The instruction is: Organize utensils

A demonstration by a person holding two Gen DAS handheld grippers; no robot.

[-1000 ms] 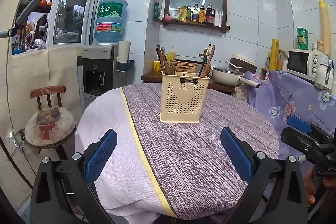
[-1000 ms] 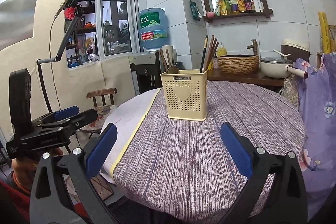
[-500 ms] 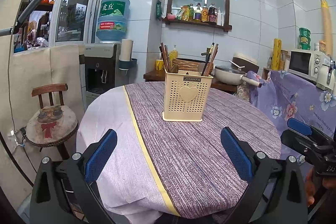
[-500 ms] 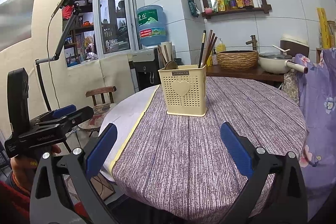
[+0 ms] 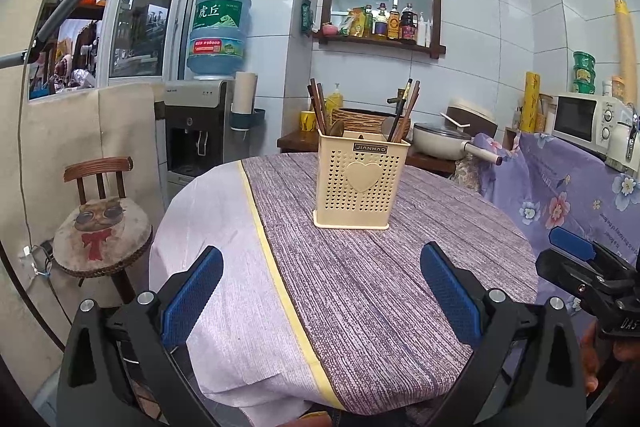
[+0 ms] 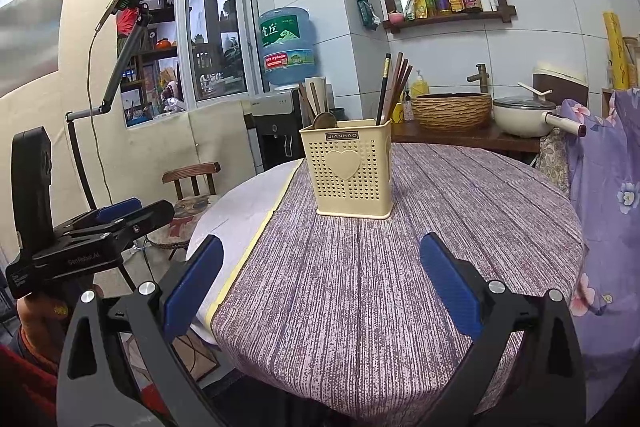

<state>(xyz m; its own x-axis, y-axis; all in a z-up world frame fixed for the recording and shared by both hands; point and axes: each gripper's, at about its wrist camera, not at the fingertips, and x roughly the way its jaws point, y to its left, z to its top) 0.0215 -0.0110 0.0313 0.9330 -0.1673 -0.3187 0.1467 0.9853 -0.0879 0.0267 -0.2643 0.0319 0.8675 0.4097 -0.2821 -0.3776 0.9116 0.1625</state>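
A cream perforated utensil holder (image 5: 361,179) with a heart on its front stands upright on the round table (image 5: 360,279). It holds dark chopsticks (image 5: 406,109) and a wooden spoon (image 5: 336,127). It also shows in the right wrist view (image 6: 347,171), with chopsticks (image 6: 394,83) sticking up. My left gripper (image 5: 322,281) is open and empty, held near the table's front edge, well short of the holder. My right gripper (image 6: 320,275) is open and empty, also at the front edge. Each gripper shows at the side of the other's view, the right one (image 5: 580,267) and the left one (image 6: 96,231).
The table has a purple striped cloth with a white part (image 5: 208,219) on the left. A wooden chair with a cat cushion (image 5: 100,227) stands to the left. A water dispenser (image 5: 204,123), a side counter with a pan (image 5: 440,141) and a microwave (image 5: 588,119) lie behind.
Both grippers have dropped a little and drawn slightly nearer the table; the holder sits higher and larger in both views. Both stay open and empty.
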